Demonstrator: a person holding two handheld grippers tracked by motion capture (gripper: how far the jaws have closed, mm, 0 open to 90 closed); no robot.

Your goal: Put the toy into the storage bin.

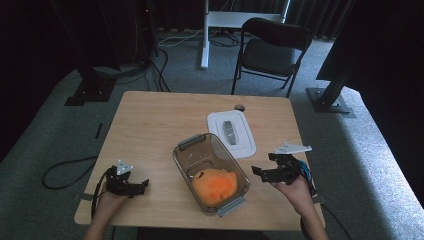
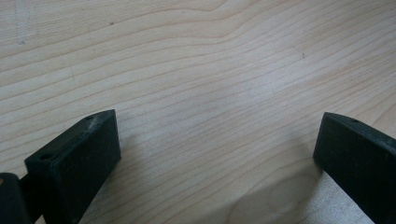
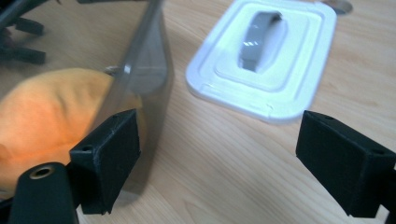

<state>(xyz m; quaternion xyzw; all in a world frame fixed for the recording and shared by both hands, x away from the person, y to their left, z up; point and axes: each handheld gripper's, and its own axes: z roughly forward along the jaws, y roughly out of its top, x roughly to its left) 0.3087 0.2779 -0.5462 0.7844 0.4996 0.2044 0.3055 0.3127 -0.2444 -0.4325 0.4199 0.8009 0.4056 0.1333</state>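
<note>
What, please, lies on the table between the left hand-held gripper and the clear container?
Nothing: in the high view, bare wooden table separates the left hand-held gripper from the clear container holding the orange item.

High view: dim, dark surroundings, soft overhead light on the pale wooden table [image 1: 150, 125]. Both gripper views brighter; near black jaws blurred. Mild glare on the white plastic lid [image 3: 280, 88].

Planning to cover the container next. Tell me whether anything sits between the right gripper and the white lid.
Nothing visible does. The right gripper is open beside the clear container, and bare tabletop lies between it and the white lid.
</note>
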